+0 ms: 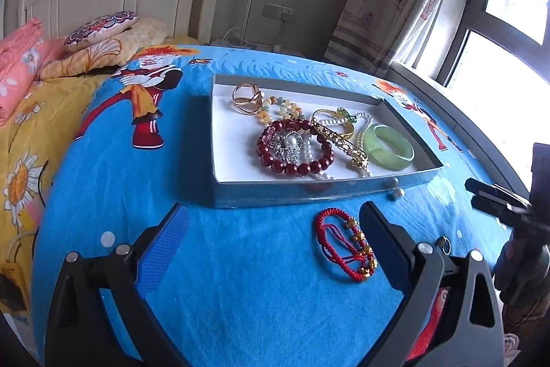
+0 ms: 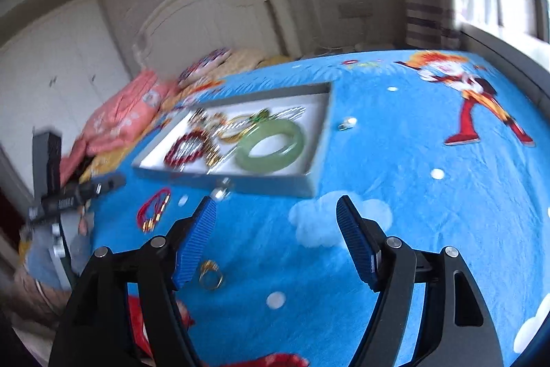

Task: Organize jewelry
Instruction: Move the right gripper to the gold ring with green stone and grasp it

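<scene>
Most jewelry lay in the tray [image 1: 220, 191]. The red cord bracelet [image 1: 343, 245], pearl earring [image 1: 398, 193] and gold ring [image 2: 210, 274] remained on the bedspread [image 1: 240, 263]. Both the left gripper [image 1: 275, 229] and right gripper [image 2: 276, 219] gaped, empty.

A blue cartoon-print blanket [image 1: 240, 263] covers the bed. On it lie a shallow white tray [image 1: 220, 140] of jewelry, a red cord bracelet [image 1: 338, 246] with gold beads, a pearl piece [image 1: 398, 193] touching the tray's near wall, a gold ring [image 2: 210, 278], and another small piece [image 2: 346, 123] beside the tray.
</scene>
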Demonstrator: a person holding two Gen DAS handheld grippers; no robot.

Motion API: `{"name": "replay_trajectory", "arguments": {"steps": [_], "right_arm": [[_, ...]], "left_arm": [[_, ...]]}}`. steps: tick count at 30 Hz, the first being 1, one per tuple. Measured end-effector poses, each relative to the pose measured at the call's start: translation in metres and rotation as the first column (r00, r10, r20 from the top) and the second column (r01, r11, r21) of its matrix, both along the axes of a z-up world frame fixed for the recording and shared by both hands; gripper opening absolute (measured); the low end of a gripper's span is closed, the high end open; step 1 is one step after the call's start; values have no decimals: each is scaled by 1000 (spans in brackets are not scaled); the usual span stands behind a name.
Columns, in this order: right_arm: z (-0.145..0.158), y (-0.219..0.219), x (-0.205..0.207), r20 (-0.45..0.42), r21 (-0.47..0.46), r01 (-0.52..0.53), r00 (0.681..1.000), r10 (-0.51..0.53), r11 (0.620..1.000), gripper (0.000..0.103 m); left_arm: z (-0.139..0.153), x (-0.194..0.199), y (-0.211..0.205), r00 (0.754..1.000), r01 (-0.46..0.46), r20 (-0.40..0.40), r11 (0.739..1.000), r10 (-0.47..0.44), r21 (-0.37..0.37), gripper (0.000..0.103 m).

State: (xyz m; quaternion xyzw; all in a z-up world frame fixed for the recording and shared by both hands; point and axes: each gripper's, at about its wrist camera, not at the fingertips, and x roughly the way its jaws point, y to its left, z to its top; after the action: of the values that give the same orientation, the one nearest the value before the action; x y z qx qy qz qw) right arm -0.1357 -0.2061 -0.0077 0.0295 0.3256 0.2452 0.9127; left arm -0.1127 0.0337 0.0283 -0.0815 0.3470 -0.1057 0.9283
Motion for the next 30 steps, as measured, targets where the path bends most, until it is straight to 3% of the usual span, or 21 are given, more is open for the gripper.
{"name": "replay_trajectory", "arguments": {"steps": [5, 14, 17, 20, 28, 30], "right_arm": [[-24, 26, -20, -36, -111, -88, 996, 84, 990, 70], [-36, 41, -35, -9, -150, -86, 996, 85, 985, 69], [-36, 51, -36, 12, -203, -70, 997, 74, 977, 62], [-35, 60, -36, 30, -240, -67, 997, 76, 968, 48], [-35, 66, -42, 49, -243, -98, 992, 113, 965, 22], [-35, 65, -42, 48, -235, -97, 993, 112, 967, 22]], "left_arm": [[-3, 5, -2, 999, 7, -32, 1000, -6, 5, 99], [-5, 5, -1, 999, 4, -38, 1000, -4, -3, 99], [-5, 5, -1, 999, 4, -39, 1000, -5, -2, 99], [-5, 5, 0, 999, 3, -39, 1000, -4, -4, 99], [-5, 5, -1, 999, 5, -38, 1000, -6, -4, 99], [-4, 4, -1, 999, 9, -35, 1000, -9, -4, 99]]}}
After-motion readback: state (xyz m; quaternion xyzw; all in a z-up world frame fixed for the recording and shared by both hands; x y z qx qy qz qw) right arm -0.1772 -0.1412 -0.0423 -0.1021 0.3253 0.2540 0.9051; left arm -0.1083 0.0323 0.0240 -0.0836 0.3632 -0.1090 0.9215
